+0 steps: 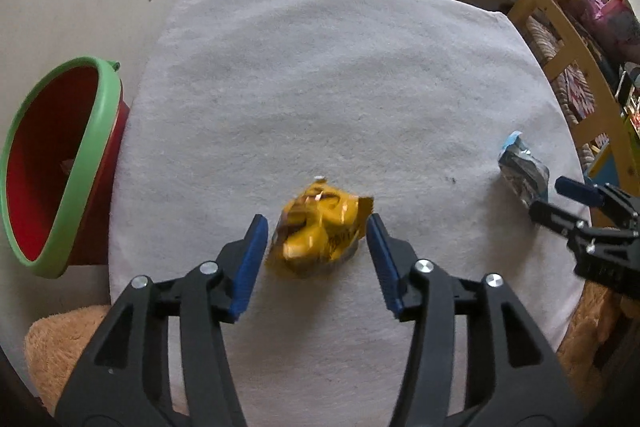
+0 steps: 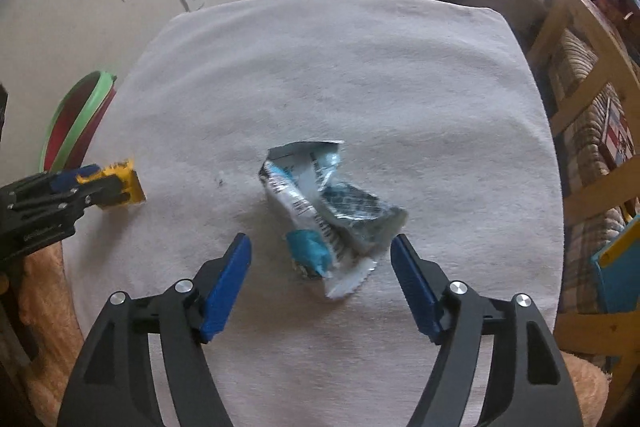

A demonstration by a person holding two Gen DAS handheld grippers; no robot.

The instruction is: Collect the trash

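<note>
I have both grippers over the white cloth (image 1: pixel 320 87) that covers the table, each lined up on its own piece of trash. My left gripper (image 1: pixel 316 227) has its jaws wide, with the crumpled yellow wrapper (image 1: pixel 320 229) sitting between the blue pads and touching neither that I can see. My right gripper (image 2: pixel 320 251) is also spread wide around the near end of the silver and blue wrapper (image 2: pixel 324 203), which lies near the middle of the cloth in the right wrist view. The red bin with the green rim (image 1: pixel 60 163) stands off the left edge of the table, tilted toward me, so it is near the left gripper and well apart from the right one. I judge the risks to be mostly in the closing. Both wrappers are light, springy foil, and a pad that catches one edge first could flick the piece sideways or pinch only a loose flap that slips out on the lift. Going too low, I could snag the cloth and drag it, shifting both pieces at once.
</note>
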